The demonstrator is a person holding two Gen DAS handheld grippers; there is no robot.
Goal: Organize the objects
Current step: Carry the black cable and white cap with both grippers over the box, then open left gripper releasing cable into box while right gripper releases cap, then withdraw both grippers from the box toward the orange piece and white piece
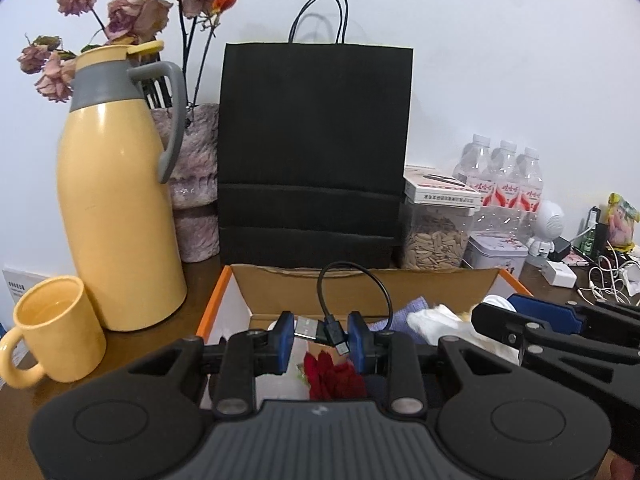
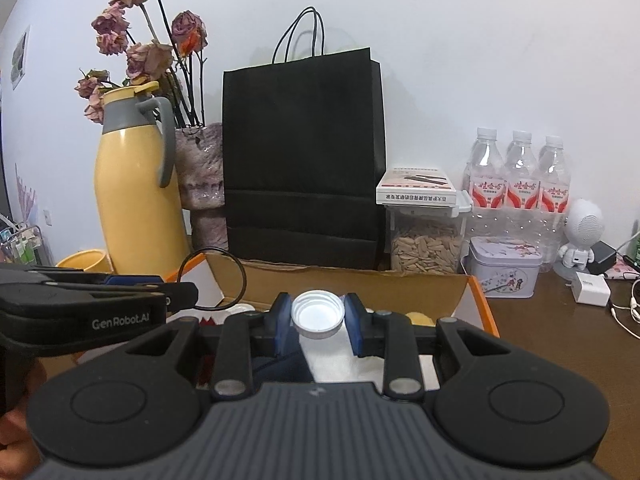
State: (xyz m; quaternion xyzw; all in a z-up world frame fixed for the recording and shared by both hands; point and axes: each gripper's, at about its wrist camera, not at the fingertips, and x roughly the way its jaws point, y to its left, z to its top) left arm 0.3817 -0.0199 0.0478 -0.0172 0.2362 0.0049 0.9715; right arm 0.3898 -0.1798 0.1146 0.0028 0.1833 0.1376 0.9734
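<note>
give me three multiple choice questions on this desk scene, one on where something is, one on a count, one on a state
1. Where does the black paper bag stand?
A. behind the cardboard box
B. inside the box
C. left of the yellow jug

2. How many water bottles stand by the wall?
A. one
B. three
C. five

3. What is the right gripper doing?
A. hanging open and empty
B. shut on a white bottle cap
C. shut on a spoon

Answers:
1 A, the bag rises just past the box's far flap.
2 B, three capped bottles with red labels stand in a row.
3 B, the cap sits pinched between both blue pads.
</note>
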